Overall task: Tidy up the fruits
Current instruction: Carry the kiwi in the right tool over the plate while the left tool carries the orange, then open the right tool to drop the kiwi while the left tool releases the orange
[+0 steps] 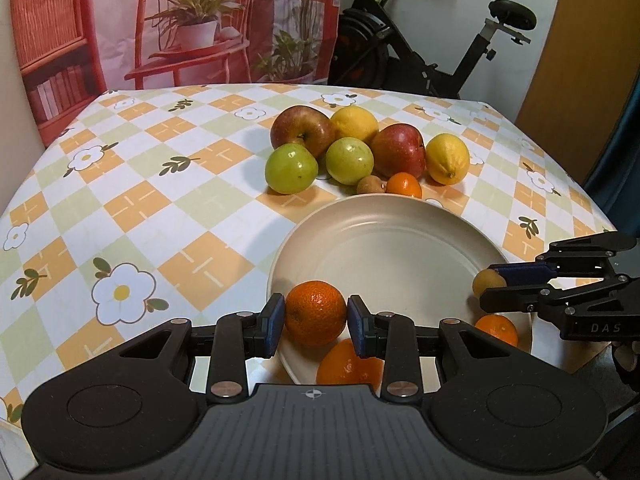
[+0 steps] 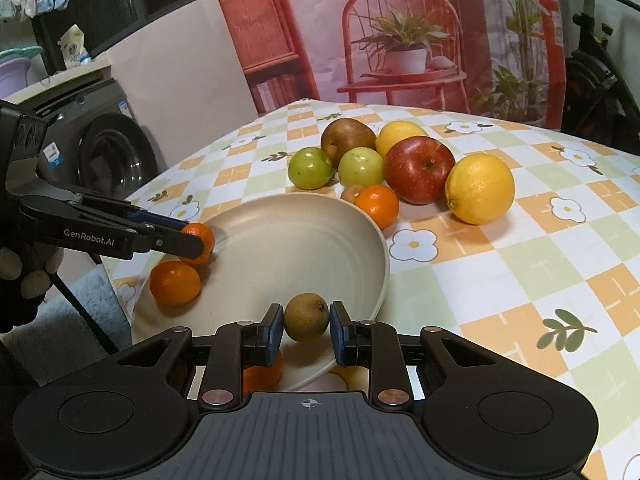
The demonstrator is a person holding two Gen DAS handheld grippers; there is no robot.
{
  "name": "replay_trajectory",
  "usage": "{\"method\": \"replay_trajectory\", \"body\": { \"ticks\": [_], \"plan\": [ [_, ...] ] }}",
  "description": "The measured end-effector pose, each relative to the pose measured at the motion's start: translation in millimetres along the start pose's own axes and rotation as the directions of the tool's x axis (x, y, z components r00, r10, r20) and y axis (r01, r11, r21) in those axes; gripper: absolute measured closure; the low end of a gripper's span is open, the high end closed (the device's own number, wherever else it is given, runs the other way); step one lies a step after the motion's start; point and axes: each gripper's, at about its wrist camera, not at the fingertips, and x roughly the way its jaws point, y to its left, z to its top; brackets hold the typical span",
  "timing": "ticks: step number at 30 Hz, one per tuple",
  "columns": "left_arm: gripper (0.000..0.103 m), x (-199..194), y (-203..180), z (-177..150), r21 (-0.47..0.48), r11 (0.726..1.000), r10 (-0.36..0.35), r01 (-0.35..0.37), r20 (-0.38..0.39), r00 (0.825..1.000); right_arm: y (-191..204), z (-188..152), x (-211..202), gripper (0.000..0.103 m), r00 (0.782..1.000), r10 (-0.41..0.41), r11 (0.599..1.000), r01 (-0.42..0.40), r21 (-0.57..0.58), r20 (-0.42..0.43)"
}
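Checkered desk (image 1: 160, 200): left hand-held gripper (image 1: 316, 320) pinched a mandarin (image 1: 316, 312) over the plate (image 1: 400, 240); right hand-held gripper (image 2: 307, 326) pinched a small brown fruit (image 2: 306, 317).

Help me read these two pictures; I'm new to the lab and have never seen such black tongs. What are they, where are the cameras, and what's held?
They are two hand-held grippers, one in each of a person's hands, with no robot arm. Each carries a wide-angle camera looking along its own fingers, so each picture shows its own gripper at the bottom and the other at the side.

In the left camera's picture, the left gripper is shut on a mandarin over the cream plate. In the right camera's picture, the right gripper is shut on a small brownish fruit over the same plate's edge.

Two more mandarins lie in the plate. Behind it, on the checked tablecloth, sit apples, green fruits and lemons.
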Motion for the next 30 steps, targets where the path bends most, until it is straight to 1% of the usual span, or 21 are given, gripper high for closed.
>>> {"method": "replay_trajectory", "body": {
  "ticks": [8, 12, 19, 26, 30],
  "plan": [
    [0.067, -1.8, 0.1, -0.5, -0.011, 1.000, 0.003, -0.003, 0.002, 1.000, 0.4, 0.2, 0.9, 0.079, 1.000, -0.001, 1.000, 0.001, -0.004, -0.002],
    [0.066, -6.2, -0.9, 1.1, -0.007, 1.000, -0.002, 0.003, 0.023, 1.000, -0.3, 0.5, -0.1, 0.073, 1.000, 0.002, 1.000, -0.002, 0.004, 0.007],
    [0.066, -9.5, -0.4, 3.6, -0.016, 1.000, 0.006, -0.005, 0.048, 0.999, -7.1, 2.4, -4.7, 0.071, 0.999, -0.001, 0.999, -0.001, 0.037, 0.039],
    [0.066, -8.4, 2.4, 11.8, -0.018, 1.000, 0.023, -0.022, 0.068, 0.997, -18.8, 12.1, -8.3, 0.071, 0.996, -0.030, 0.997, 0.025, 0.068, 0.080],
    [0.066, -5.2, 0.8, 22.3, -0.004, 0.999, 0.050, -0.049, 0.092, 0.994, -26.6, 21.5, -6.9, 0.071, 0.994, -0.052, 0.996, 0.045, 0.078, 0.095]
  ]
}}
